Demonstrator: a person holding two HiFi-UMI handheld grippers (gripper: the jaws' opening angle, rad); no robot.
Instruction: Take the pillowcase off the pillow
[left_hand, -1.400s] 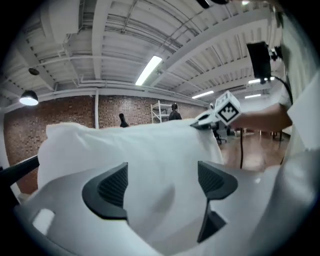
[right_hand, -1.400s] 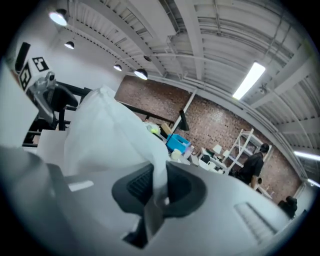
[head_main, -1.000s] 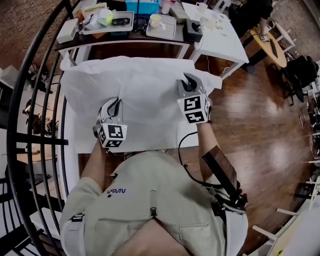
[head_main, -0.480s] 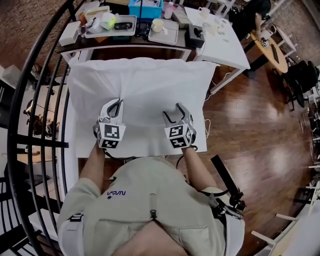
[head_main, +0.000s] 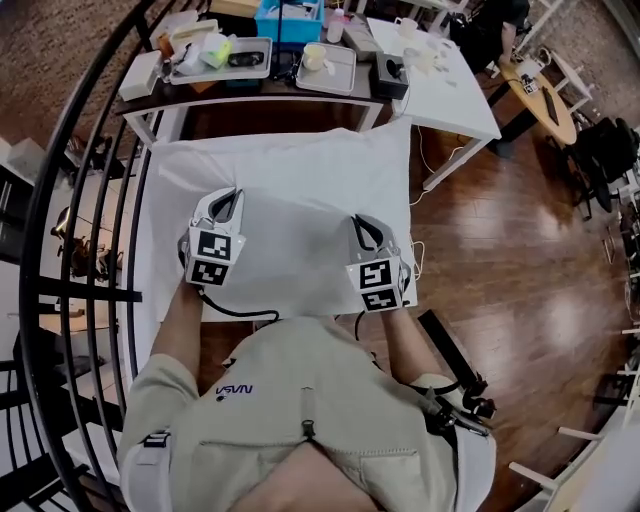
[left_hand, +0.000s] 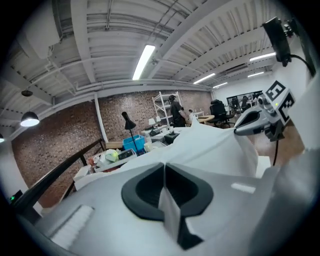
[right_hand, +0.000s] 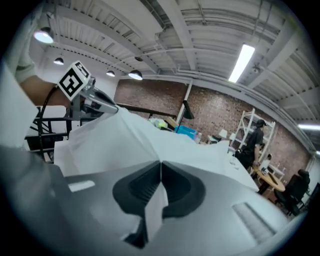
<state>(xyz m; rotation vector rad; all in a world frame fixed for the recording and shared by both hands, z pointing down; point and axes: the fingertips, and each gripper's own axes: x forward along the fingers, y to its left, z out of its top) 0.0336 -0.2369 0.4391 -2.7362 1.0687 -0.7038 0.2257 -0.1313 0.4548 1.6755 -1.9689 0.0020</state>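
Observation:
The white pillowcase (head_main: 290, 180) lies spread over the white table (head_main: 165, 300) in front of me; I cannot tell the pillow apart from the cloth. My left gripper (head_main: 232, 197) is over its near left part, shut on a pinched fold of the white cloth (left_hand: 172, 210). My right gripper (head_main: 359, 222) is at the near right, also shut on a fold of it (right_hand: 152, 215). In the left gripper view the cloth rises in a ridge to the right gripper (left_hand: 239, 131). The right gripper view shows the left gripper (right_hand: 111, 107) at the other end of the ridge.
Behind the table stands a dark bench with trays (head_main: 325, 65), a blue bin (head_main: 290, 15) and small items. A second white table (head_main: 445, 85) is at the back right. A black curved railing (head_main: 55, 240) runs along the left. Wooden floor (head_main: 510, 250) lies to the right.
My right gripper has come back from the pillowcase's far right toward me and ended at the near right, pinching cloth. The cloth has shifted and flattened. The left gripper rose slightly.

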